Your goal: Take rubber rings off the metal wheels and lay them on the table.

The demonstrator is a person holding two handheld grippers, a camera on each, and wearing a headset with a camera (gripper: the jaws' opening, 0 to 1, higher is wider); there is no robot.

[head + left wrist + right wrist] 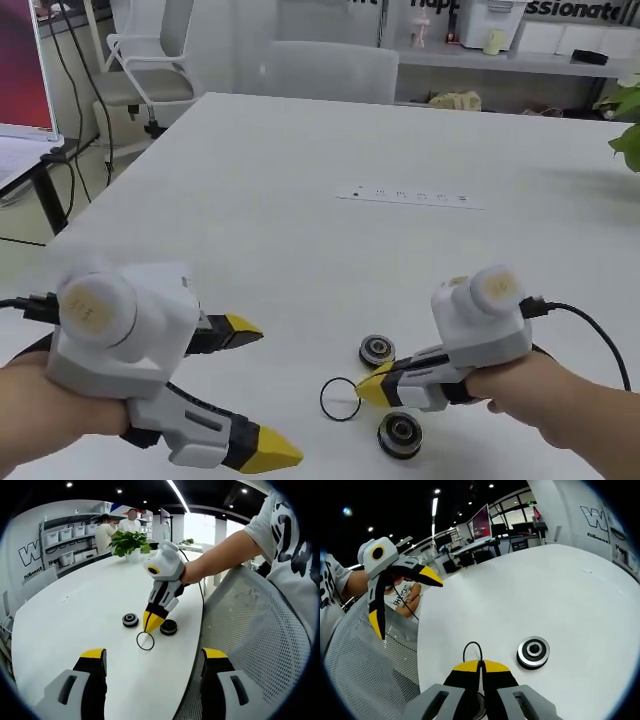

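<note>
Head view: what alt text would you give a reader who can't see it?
The right white hand-held gripper, yellow jaws shut, pinches the edge of a thin black rubber ring lying on the white table beside two small round metal wheels. The left gripper hangs open nearby.

The right gripper [366, 390], jaws closed, meets a rubber ring [322, 400] lying between two metal wheels [377, 350] [400, 436].

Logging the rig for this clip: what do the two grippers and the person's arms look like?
Both the left gripper and right gripper have pale grey-white bodies and black fingers with yellow tips. A black cable trails from the right one. The person wears a white short-sleeved shirt with black print.
</note>
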